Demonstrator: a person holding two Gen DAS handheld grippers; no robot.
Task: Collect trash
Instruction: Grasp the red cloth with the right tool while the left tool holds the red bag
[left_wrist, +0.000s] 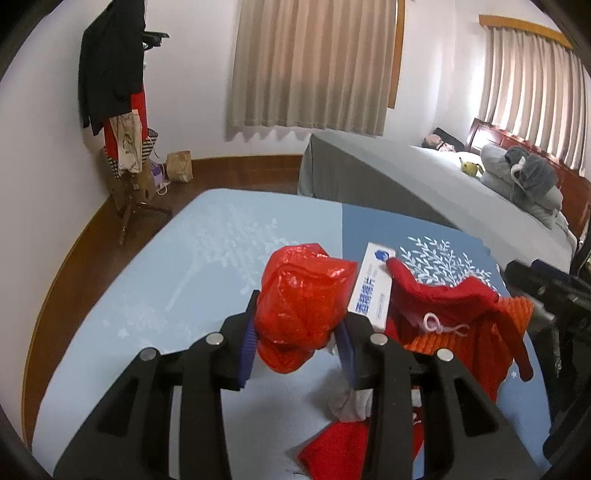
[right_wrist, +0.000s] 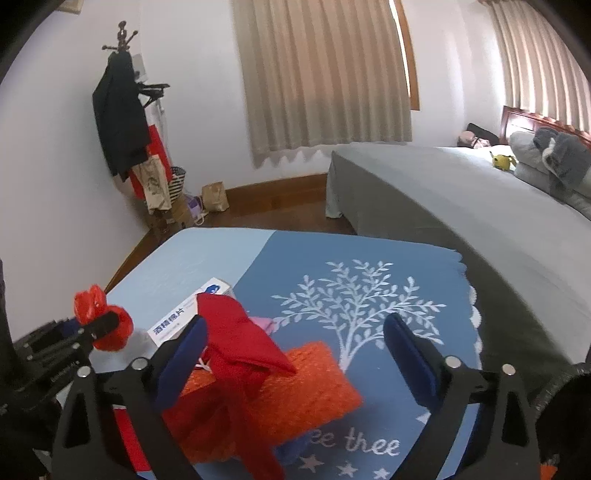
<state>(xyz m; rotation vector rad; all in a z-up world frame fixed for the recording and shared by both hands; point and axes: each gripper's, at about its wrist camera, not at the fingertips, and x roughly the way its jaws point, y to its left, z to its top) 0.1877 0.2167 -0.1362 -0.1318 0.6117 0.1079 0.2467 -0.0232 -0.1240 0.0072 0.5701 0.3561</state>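
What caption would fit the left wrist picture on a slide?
Left gripper clamps a crumpled red plastic bag above the blue tablecloth, a white box just beside.

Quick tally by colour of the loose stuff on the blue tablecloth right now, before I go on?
Red: 2, the crumpled plastic bag clamped in the left gripper and the cloth draped on the orange item.
Orange: 1, the ribbed piece between the open right gripper's fingers.
White: 1, the printed box.
Total: 4. A red-and-white scrap near the left gripper is too hidden to sort.
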